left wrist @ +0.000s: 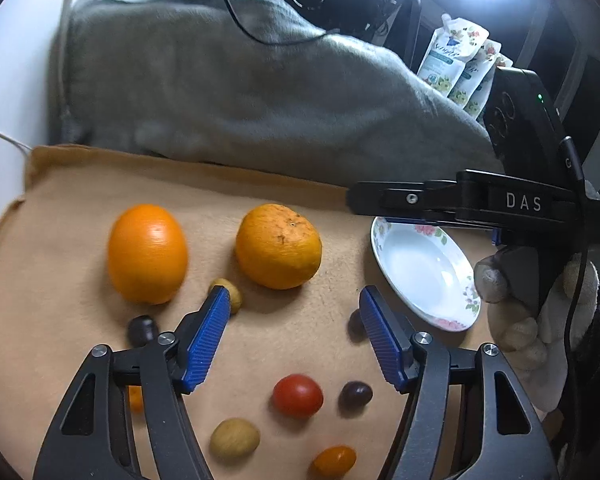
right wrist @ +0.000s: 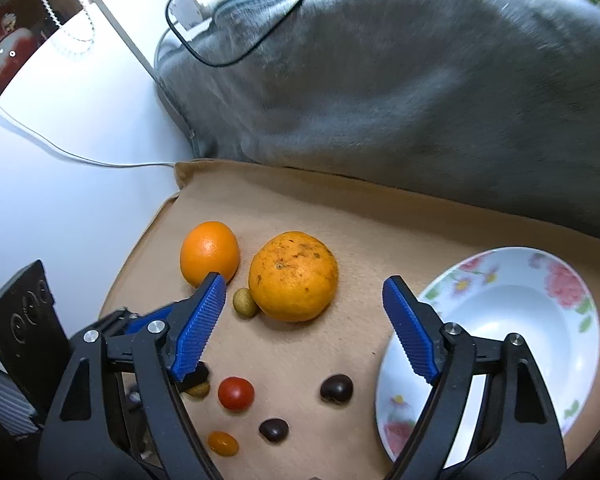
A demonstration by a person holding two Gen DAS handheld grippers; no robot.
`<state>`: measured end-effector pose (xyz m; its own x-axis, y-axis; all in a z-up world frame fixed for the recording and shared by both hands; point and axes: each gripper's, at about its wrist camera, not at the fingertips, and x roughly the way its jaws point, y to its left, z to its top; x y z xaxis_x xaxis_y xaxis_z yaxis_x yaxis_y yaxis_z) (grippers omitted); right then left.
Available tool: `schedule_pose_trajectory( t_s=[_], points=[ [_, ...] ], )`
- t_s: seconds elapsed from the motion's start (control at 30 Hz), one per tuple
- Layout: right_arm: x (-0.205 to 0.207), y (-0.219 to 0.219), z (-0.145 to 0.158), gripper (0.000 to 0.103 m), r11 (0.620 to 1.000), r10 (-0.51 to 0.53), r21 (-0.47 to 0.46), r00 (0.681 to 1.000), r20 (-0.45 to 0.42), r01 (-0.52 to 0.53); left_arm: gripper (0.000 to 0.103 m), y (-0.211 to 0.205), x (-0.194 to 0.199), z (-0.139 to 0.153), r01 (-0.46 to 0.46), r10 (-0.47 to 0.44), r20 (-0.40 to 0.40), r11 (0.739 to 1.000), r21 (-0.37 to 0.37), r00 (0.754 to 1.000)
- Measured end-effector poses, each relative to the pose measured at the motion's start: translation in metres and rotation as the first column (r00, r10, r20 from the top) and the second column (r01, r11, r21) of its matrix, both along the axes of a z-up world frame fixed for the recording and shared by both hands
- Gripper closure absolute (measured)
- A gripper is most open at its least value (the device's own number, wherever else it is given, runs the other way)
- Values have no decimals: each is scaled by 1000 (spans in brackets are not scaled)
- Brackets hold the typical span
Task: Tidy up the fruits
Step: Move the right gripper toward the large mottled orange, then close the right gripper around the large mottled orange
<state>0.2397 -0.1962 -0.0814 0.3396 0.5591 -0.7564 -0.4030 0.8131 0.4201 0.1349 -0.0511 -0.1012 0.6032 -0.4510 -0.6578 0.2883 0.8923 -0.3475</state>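
Left gripper (left wrist: pixel 294 304) with ribbed blue pads: jaws apart, nothing between, above tan cloth (left wrist: pixel 80 200). Right gripper (right wrist: pixel 304 292) likewise, empty. Beyond: small red tomato (left wrist: pixel 297 395), dark grapes, then rough-skinned mandarin (right wrist: pixel 293 276) beside smooth orange (right wrist: pixel 209 252). Flower-rimmed white bowl (right wrist: pixel 512 316) at right. Left view alone shows gloved hand (left wrist: pixel 532 312).

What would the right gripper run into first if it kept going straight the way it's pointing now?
Most likely the bare tan cloth, just right of the speckled orange. The right gripper is open with nothing between its fingers, and no fruit lies on its centre line. Depth is hard to judge in this fisheye view.
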Motion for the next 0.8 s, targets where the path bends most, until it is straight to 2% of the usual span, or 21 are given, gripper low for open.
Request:
schedule_pose_trajectory(
  t_s=[0.07, 0.17, 0.67, 0.7, 0.8],
  points=[
    [6, 4, -5, 22, 1000, 9, -1, 1000, -18, -9, 37, -2, 6, -3, 5, -5, -16, 1000, -10, 1000],
    [13, 7, -14, 28, 1000, 18, 3, 998, -56, -17, 45, -4, 15, -9, 6, -7, -42, 1000, -22, 999],
    [27, 26, -37, 28, 999, 28, -17, 994, -108, -30, 46, -17, 30, -18, 3, -2, -65, 1000, 13, 998],
    [28, 28, -38, 28, 999, 29, -20, 994, -109, -31, 46, -17, 31, -18, -23, 25, -69, 999, 34, 997],
    [30, 31, -42, 28, 999, 34, -19, 992, -119, -36, 46, -19, 32, -20, -20, 23, -76, 999, 38, 997]
  ],
)
